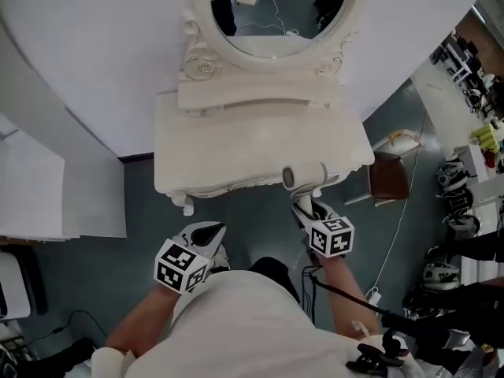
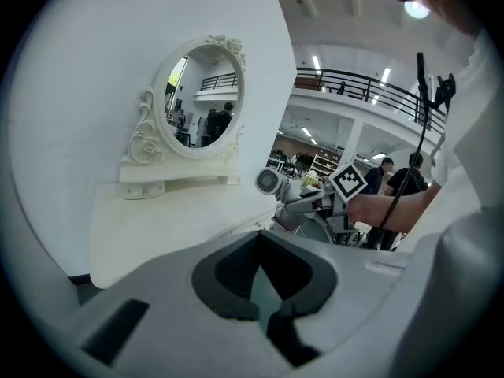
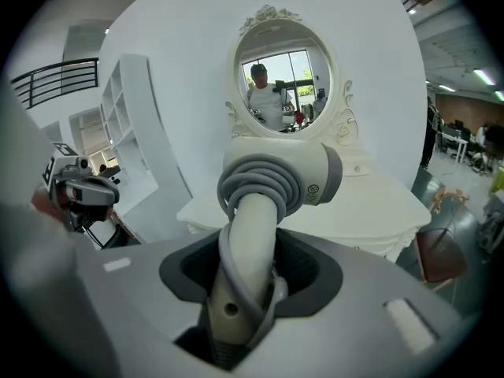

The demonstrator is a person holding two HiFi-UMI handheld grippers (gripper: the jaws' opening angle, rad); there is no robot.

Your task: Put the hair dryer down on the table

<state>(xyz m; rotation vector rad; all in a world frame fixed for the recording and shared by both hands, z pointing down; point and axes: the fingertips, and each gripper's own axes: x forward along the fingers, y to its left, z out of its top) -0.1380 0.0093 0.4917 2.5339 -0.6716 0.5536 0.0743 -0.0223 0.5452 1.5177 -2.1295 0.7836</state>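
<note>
At the left, the left gripper [image 1: 206, 236] hangs low over the grey-blue floor [image 1: 252, 211], short of the table's front edge. Its fingers stand a little apart with nothing between them, the floor showing through the gap in the left gripper view.

Ahead of it spreads the white, matt-painted tabletop [image 1: 236, 144] of an ornate dressing table. Its front edge is scalloped and carved, and an oval mirror in a scrolled white frame [image 1: 276, 6] stands at the back.

Further right, the right gripper [image 1: 307, 209] holds the white plastic hair dryer [image 1: 305, 177], fingers closed around the lower handle. A smooth grey cord [image 3: 260, 181] is wound in loops about the handle and the back of the barrel. The handle's long axis runs up and away from the fingers toward the table. The short round barrel lies crosswise on top, its grey-rimmed end facing left.

The dryer sits at the right part of the front edge, and from the right gripper view the bare surface lies beyond and below the barrel. I judge it is not yet resting, though contact cannot be ruled out. The right hand is plainly the nearer one, so the set-down would likely mean going forward and down.

At the far right stands a brown chair [image 1: 388, 178].
</note>
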